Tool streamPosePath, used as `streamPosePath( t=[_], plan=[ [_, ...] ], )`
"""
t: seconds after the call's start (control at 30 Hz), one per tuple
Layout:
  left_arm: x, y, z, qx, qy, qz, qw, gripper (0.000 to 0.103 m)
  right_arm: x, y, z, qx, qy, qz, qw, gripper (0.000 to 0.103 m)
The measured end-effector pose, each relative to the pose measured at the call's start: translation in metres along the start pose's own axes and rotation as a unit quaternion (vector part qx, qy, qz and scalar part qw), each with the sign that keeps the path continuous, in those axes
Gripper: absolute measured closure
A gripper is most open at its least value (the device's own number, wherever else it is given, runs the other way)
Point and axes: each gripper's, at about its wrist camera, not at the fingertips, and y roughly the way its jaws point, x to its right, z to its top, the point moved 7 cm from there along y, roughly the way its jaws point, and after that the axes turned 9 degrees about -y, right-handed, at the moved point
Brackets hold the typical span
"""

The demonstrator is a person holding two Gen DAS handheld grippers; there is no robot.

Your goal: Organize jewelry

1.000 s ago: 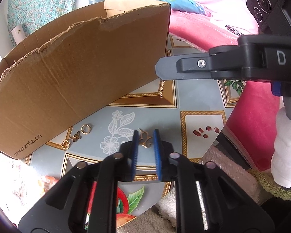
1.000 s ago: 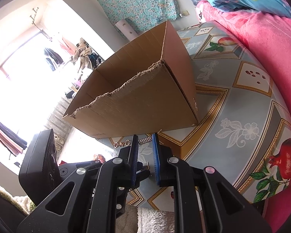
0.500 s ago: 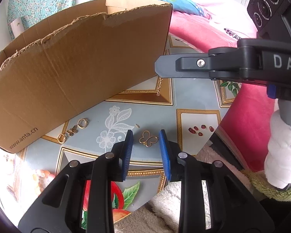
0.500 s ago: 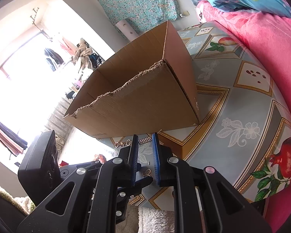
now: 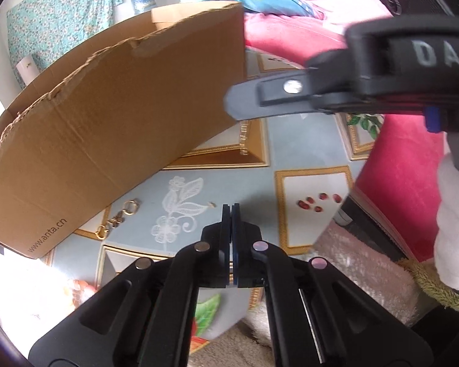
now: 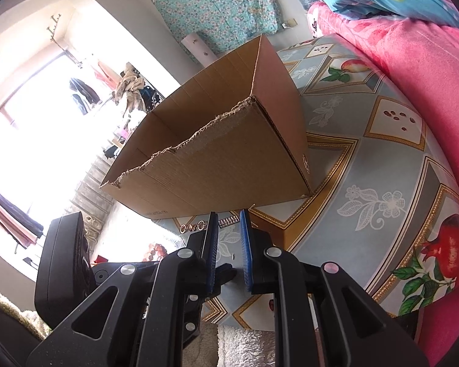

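Left claw point(image 5: 231, 211) pressed together beside the cardboard box point(image 5: 113, 122), whose inside stays hidden; right claw point(image 6: 229, 223) slightly spread.

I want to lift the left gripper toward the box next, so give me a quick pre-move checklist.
1. left gripper shut: ok.
2. Jewelry pinched between its pads: cannot tell, nothing shows.
3. cardboard box open on top: ok.
4. right gripper gripping the gold chain at its tips: cannot tell.
5. All jewelry off the table: not ok, gold rings lie beside the box.
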Motion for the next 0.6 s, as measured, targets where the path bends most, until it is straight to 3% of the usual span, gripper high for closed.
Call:
streamPosePath(
  t=[0.13, 0.3, 0.37, 0.43, 0.6],
  plan=[
    [-0.022, 0.003, 0.007, 0.003, -0.037, 0.016, 0.9992, 0.103, 0.001, -0.001, -0.001, 0.001, 0.001, 0.000, 1.000, 0.088],
    [-0.035, -0.008, 0.007, 0.011, -0.086, -0.021, 0.9960, 0.102, 0.001, -0.001, -0.001, 0.001, 0.001, 0.000, 1.000, 0.088],
    [-0.033, -0.013, 0.007, 0.015, -0.095, -0.037, 0.9947, 0.095, 0.001, -0.001, -0.001, 0.001, 0.001, 0.000, 1.000, 0.088],
    [-0.032, -0.018, 0.005, 0.017, -0.094, -0.047, 0.9943, 0.081, 0.001, -0.001, -0.001, 0.000, 0.000, 0.001, 1.000, 0.088],
    [-0.027, -0.011, 0.009, 0.005, -0.061, -0.044, 0.9972, 0.077, -0.001, 0.003, -0.001, -0.003, -0.001, 0.002, 1.000, 0.088]
  ],
)
